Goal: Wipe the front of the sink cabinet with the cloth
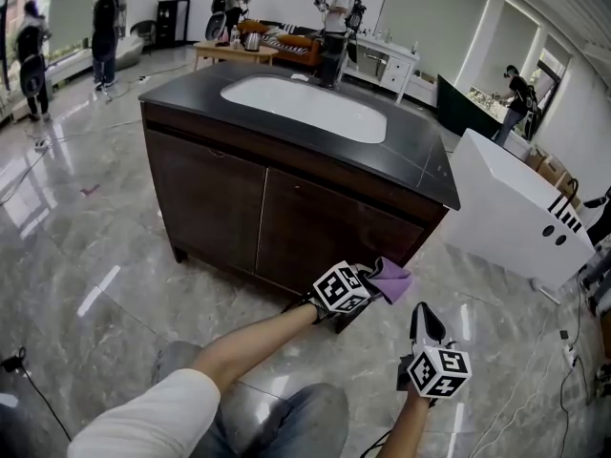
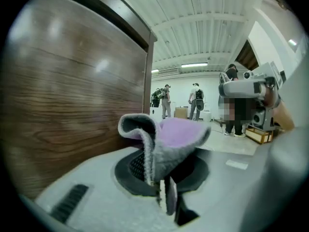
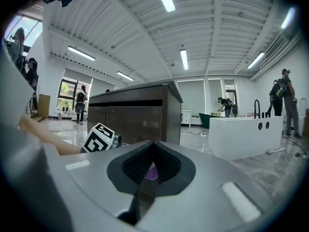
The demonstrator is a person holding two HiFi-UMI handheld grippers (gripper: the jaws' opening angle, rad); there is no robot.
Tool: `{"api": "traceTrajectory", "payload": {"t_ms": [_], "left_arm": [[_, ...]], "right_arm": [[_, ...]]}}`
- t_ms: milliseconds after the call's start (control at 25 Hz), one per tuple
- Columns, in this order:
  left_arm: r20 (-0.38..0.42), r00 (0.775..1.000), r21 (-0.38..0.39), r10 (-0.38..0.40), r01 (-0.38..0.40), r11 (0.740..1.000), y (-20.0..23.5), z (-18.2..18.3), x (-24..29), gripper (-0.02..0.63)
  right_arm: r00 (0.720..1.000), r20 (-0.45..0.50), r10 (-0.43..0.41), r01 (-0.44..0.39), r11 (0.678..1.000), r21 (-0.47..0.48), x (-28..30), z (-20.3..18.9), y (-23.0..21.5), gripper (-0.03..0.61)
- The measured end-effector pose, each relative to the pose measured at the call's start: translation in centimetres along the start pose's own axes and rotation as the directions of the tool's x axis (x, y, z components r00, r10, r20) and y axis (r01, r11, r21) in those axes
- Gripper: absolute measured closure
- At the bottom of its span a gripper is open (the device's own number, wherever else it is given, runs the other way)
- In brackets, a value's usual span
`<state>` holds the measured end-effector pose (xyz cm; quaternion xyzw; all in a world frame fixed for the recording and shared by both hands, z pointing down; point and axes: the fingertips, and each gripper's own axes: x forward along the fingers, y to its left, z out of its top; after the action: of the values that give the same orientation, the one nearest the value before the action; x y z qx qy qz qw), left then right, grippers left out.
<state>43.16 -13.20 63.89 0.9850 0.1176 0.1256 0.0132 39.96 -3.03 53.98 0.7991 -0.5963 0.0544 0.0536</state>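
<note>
Gleaming grey marble floor (image 1: 86, 246) runs across the whole showroom, bright with ceiling-light reflections. The sink cabinet (image 1: 286, 208) stands alone in the middle of it: two dark wood doors under a black counter (image 1: 191, 89) with a white oval basin (image 1: 305, 103) set into it.

Low at the right end of the cabinet front, the left gripper (image 1: 370, 286) is clamped on a purple and grey cloth (image 1: 393, 277). The cloth sits just beside the right door's bottom corner. In the left gripper view the cloth (image 2: 178, 139) stands folded up out of the closed left gripper (image 2: 164, 174), with the wood grain of the door (image 2: 72, 95) close on its left; I cannot tell if cloth and wood touch.

The right gripper (image 1: 425, 321) hangs nearer and further right, over bare floor, apart from the cabinet. Its own view shows the right gripper (image 3: 153, 151) with jaws brought together at the tips and nothing pinched, facing the cabinet's corner (image 3: 135, 115).

To the right a white bathtub (image 1: 506, 208) stands near the cabinet's right corner, with a strip of floor between them. Left of the cabinet the floor lies open, with a black cable (image 1: 29, 380) at the near left edge. Along the far wall stand a wooden table (image 1: 234, 53), a white vanity (image 1: 387, 65) and several people (image 1: 334, 17), all well apart from the cabinet.
</note>
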Motion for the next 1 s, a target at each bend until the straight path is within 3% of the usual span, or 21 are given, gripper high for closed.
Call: {"api": "traceTrajectory", "payload": {"t_ms": [440, 720, 1000], "left_arm": [[0.015, 0.987, -0.068, 0.161, -0.159, 0.985, 6.0, -2.3, -7.2, 0.569], [0.028, 0.960, -0.106, 0.280, -0.276, 0.955, 11.7, -3.6, -14.4, 0.569], [0.040, 0.937, -0.105, 0.348, -0.342, 0.934, 15.8, -4.8, -21.0, 0.569]], "right_arm": [[0.997, 0.001, 0.072, -0.072, 0.997, -0.014, 3.3, 0.2, 5.5, 0.571], [0.986, -0.002, 0.168, -0.168, 0.985, -0.046, 7.4, 0.9, 11.2, 0.571], [0.972, -0.009, 0.235, -0.235, 0.969, -0.075, 10.8, 1.5, 16.3, 0.571]]}}
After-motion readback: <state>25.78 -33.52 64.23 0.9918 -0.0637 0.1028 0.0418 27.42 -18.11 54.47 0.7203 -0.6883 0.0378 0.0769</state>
